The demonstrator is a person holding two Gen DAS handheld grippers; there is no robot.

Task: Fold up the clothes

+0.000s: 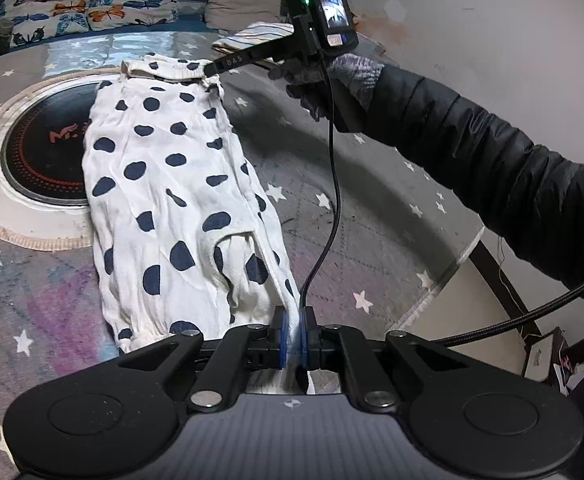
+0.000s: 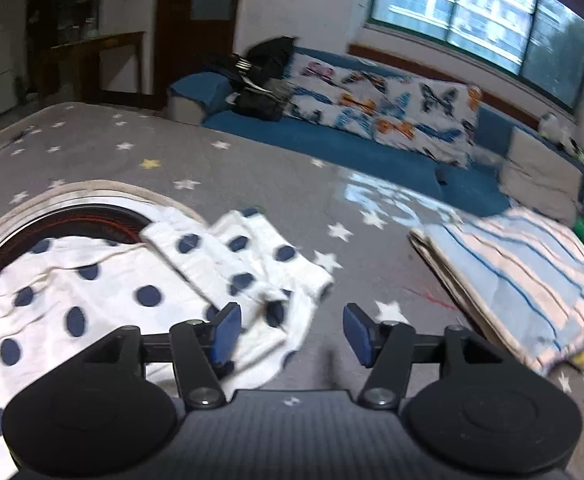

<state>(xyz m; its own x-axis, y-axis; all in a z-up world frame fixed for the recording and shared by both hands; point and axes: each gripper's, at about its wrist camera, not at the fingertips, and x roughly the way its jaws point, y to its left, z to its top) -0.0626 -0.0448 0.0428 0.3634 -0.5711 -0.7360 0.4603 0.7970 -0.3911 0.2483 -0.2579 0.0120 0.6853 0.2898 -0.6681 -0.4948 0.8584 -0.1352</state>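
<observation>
Here we pin the polka-dot garment's (image 1: 171, 184) near edge in the closed left tool (image 1: 295, 338) to anchor it — our right tool (image 2: 287, 330) gapes empty beside its far end.

The spotted garment (image 2: 103, 296) runs off the left edge of the right wrist view, and that whole picture is blurry. It covers part of the round black plate (image 1: 47, 148). The writing on the plate is half hidden.

The right tool's finger (image 1: 235, 61) reads "DAS", and the round black cooktop (image 1: 47, 148) shows red "Mr".
</observation>
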